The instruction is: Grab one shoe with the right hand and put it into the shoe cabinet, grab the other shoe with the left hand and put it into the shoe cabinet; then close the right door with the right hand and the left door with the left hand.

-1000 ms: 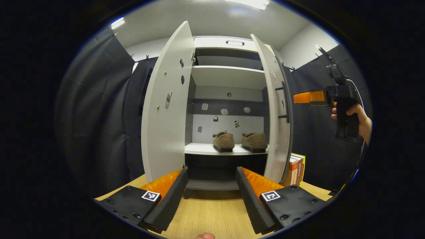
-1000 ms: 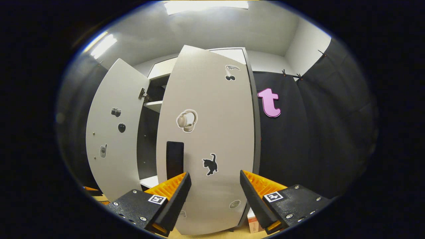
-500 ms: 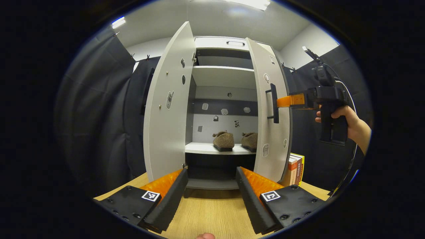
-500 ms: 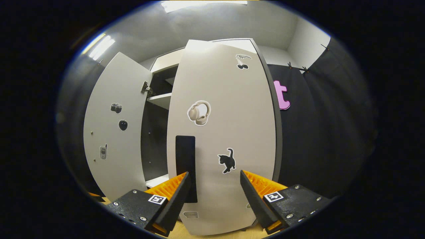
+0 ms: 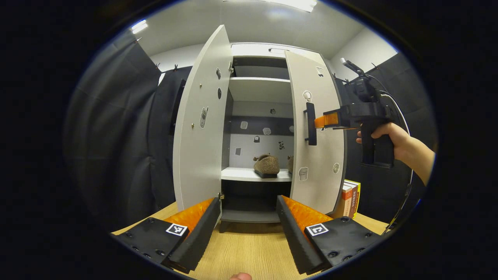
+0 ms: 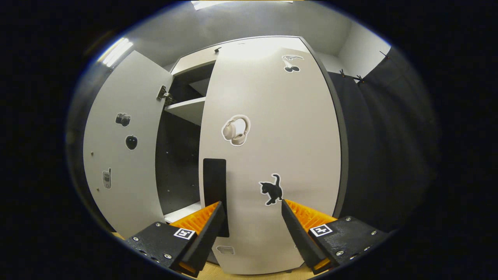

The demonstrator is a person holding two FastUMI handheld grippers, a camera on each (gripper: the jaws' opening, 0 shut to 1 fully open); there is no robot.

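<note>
Left door [image 5: 200, 128] stands wide open, up and left of the left tongs [image 5: 249, 227], which hang back over the table [image 5: 249, 252] with jaws well apart and empty; that door is not yet handled. Straight ahead past those tongs, one shoe [image 5: 267, 165] sits on the cabinet shelf [image 5: 241, 174] and the toe of the second shoe [image 5: 290, 163] peeks from behind the right door [image 5: 317, 136], so I judge both shoes stowed. Right tongs [image 6: 252, 225], jaws apart and gripping nothing, sit against the right door's face beside its black handle [image 6: 214, 186], door partly swung in; remaining: finish this door, then the left.
</note>
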